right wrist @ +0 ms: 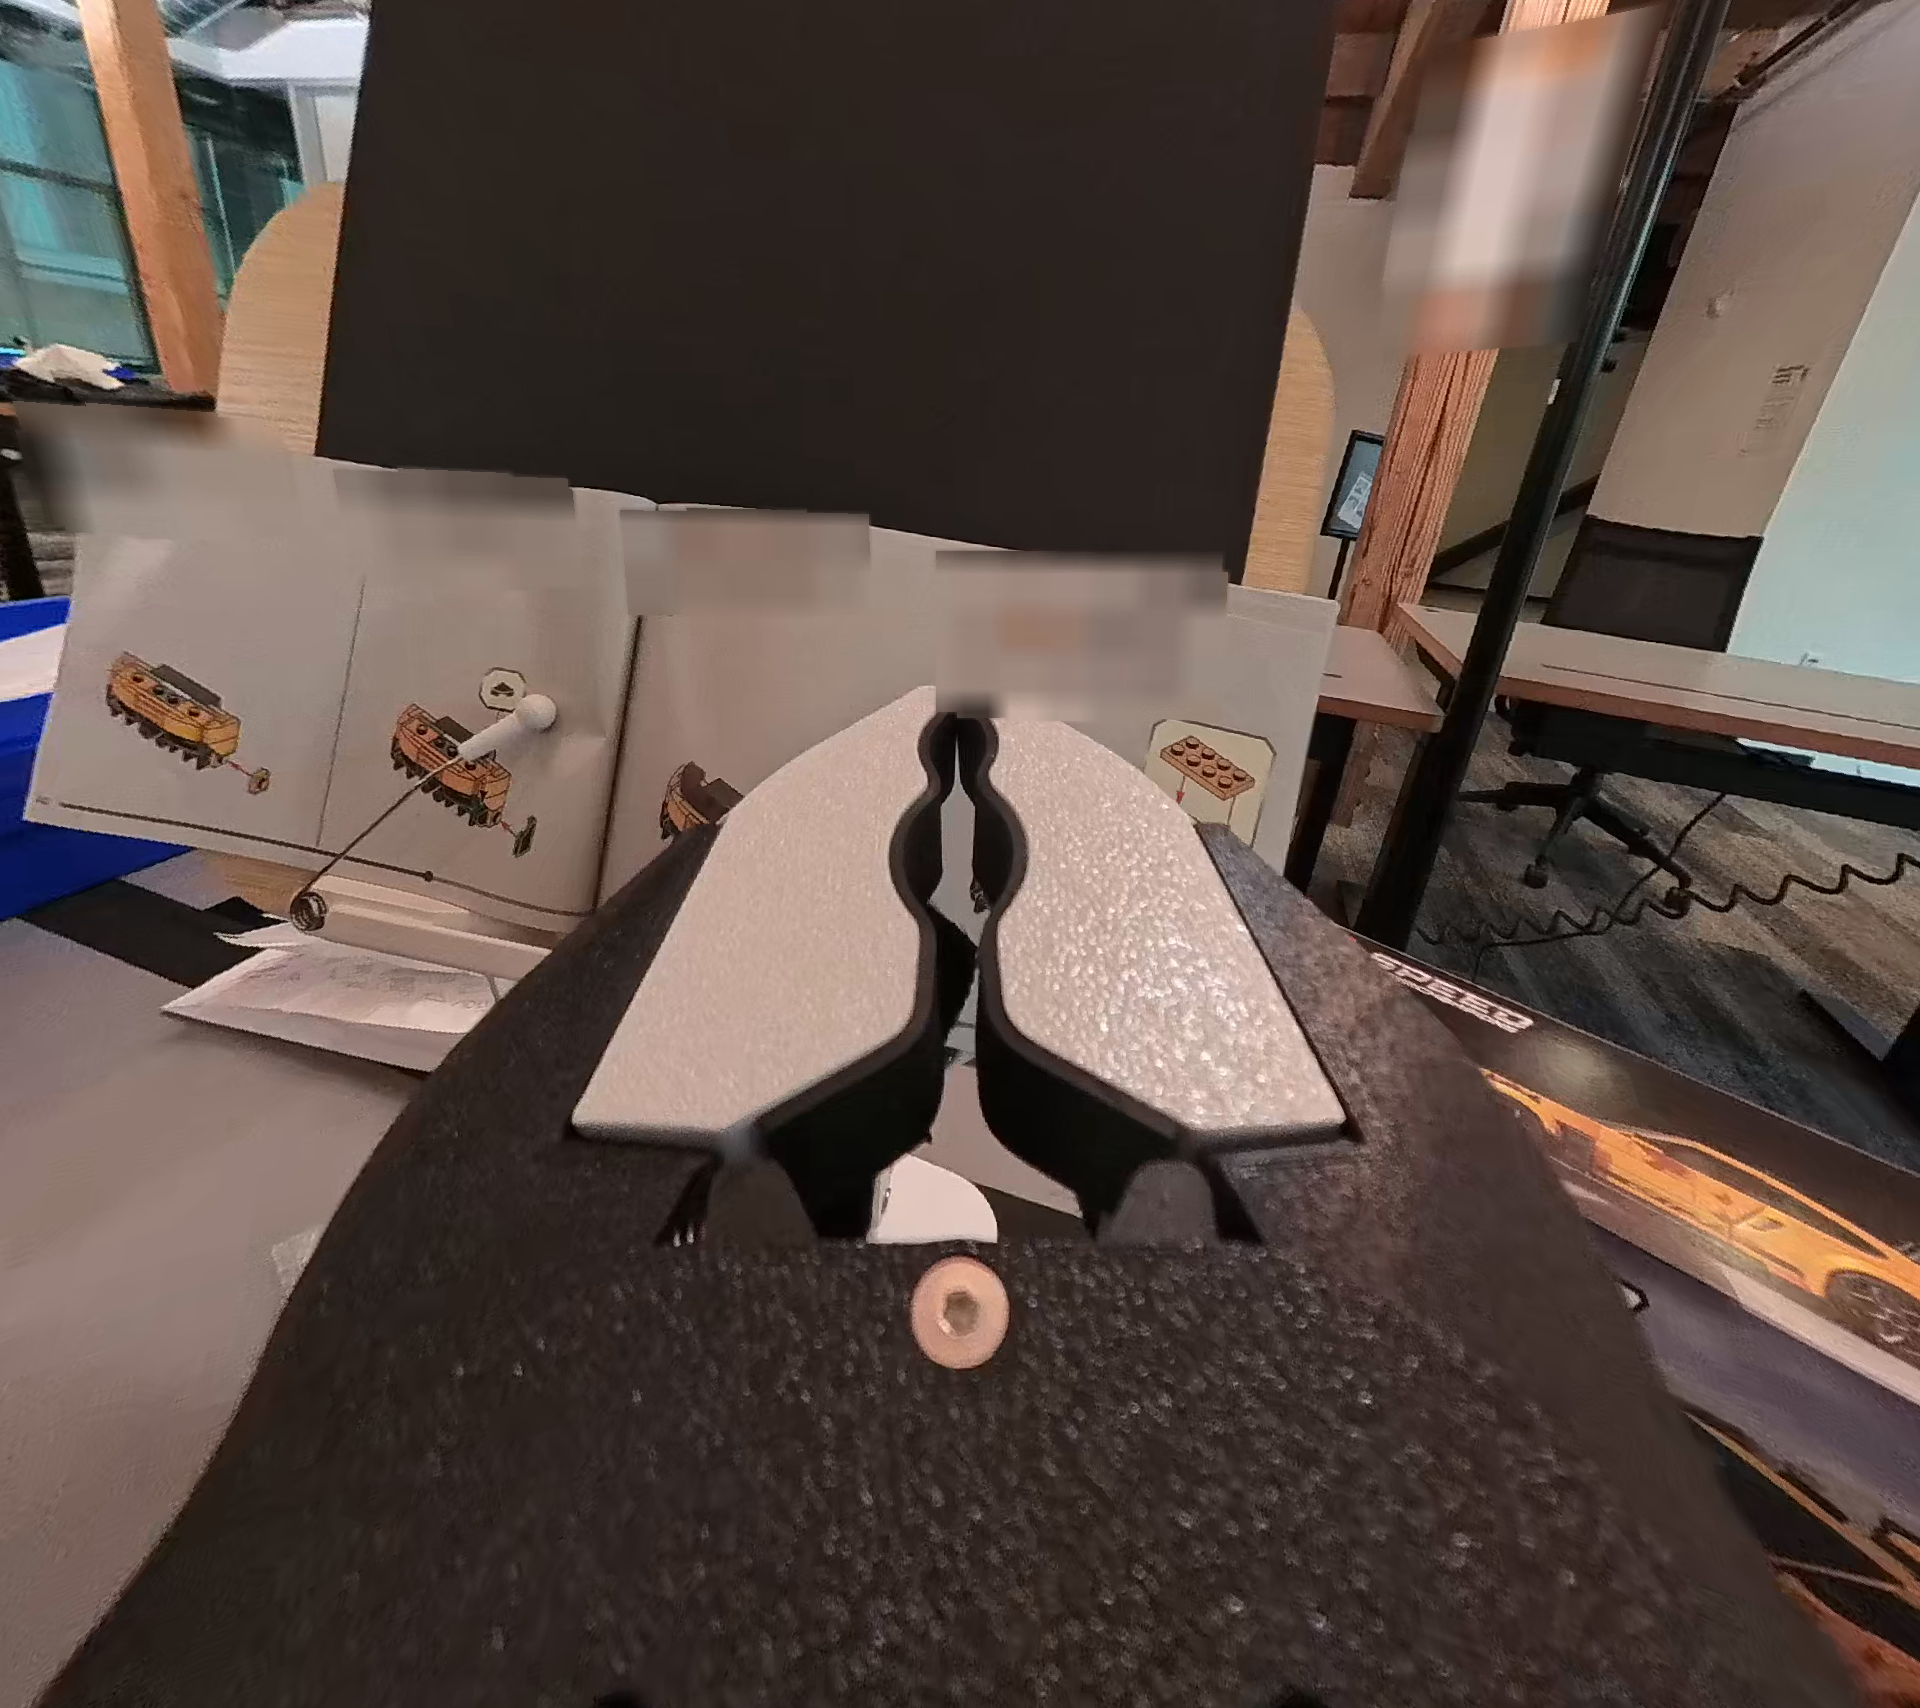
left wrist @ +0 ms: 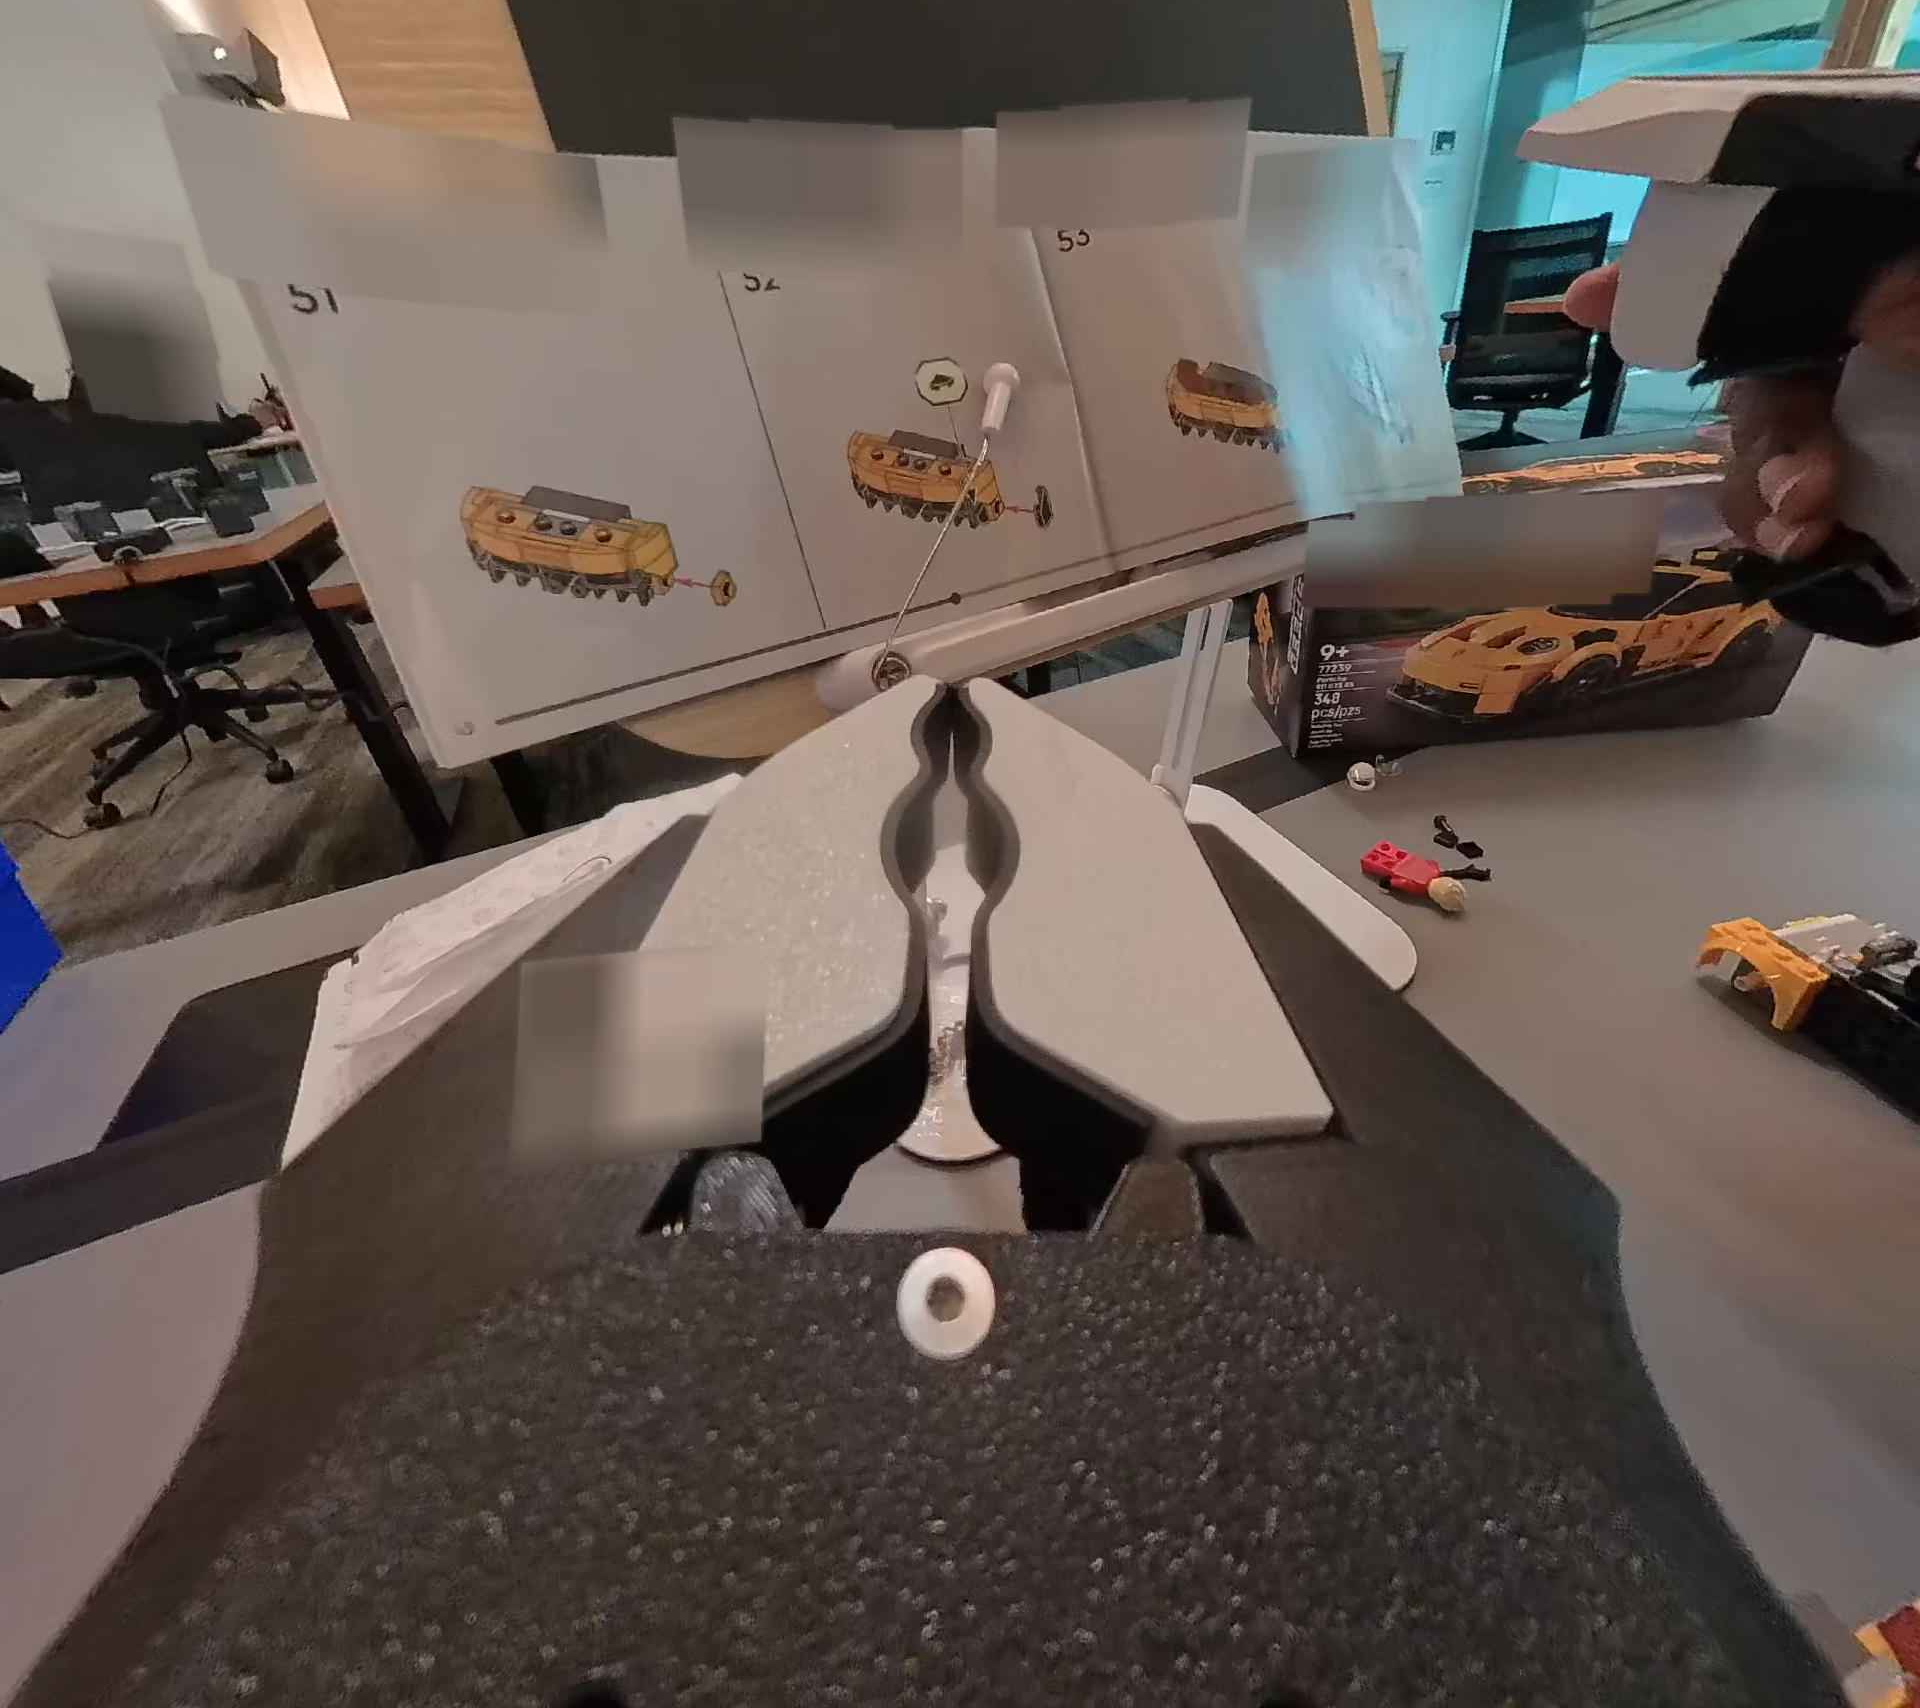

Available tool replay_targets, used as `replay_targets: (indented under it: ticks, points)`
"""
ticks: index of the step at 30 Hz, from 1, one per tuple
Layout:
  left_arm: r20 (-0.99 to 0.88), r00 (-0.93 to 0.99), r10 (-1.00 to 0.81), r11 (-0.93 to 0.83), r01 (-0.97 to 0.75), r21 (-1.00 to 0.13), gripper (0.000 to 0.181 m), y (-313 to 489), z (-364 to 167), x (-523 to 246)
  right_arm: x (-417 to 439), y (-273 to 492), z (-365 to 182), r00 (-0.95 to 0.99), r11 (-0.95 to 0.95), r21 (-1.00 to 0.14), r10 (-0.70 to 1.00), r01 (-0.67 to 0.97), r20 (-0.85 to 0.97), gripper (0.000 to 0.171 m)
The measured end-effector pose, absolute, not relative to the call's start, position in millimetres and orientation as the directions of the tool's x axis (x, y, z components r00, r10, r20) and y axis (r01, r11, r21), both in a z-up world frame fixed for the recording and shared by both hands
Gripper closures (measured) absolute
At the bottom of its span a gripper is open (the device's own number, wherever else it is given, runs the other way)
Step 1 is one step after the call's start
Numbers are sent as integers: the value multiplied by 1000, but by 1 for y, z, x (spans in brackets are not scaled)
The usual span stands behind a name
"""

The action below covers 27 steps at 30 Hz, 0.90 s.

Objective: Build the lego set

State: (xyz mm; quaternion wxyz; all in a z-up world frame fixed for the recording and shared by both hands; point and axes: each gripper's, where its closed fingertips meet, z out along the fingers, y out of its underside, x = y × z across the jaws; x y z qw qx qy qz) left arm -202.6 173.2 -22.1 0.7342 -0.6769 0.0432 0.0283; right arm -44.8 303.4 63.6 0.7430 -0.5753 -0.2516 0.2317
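My left gripper (left wrist: 948, 694) is shut and empty, held above the grey table and pointing at the open instruction booklet (left wrist: 727, 453) on its white stand. A partly built orange and black lego car (left wrist: 1808, 983) lies on the table to the right. A red minifigure (left wrist: 1413, 874) and small black parts (left wrist: 1455, 839) lie nearer the lego box (left wrist: 1507, 661). My right gripper (right wrist: 956, 725) is shut and empty, raised in front of the booklet (right wrist: 343, 723). Its housing (left wrist: 1704, 141), held by a hand, shows at the upper right of the left wrist view.
A black board (right wrist: 831, 152) stands behind the booklet. A clear bag and paper sheet (left wrist: 468, 931) lie at the left of the stand. A blue bin (right wrist: 31, 723) is at far left. The lego box (right wrist: 1662, 1191) lies to the right. Office desks and chairs stand beyond. Some 25 centimeters of space lies between my two pairs of fingers.
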Motion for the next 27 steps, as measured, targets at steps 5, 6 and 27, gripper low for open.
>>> replay_targets:
  ticks: [5, 6, 27]
  points:
    - [-101, 995, -12, 91, -100, -991, 181, 173, -21, -204, -44, 305, 63, 768, 225, -973, 631, -46, 109, 171]
    - [-103, 995, -13, 91, -101, -991, 181, 173, -22, -203, -43, 306, 63, 769, 226, -973, 630, -46, 110, 171]
    - [-110, 993, -45, 84, -106, -991, 181, 174, -25, -196, -41, 303, 69, 770, 254, -966, 626, -54, 122, 171]
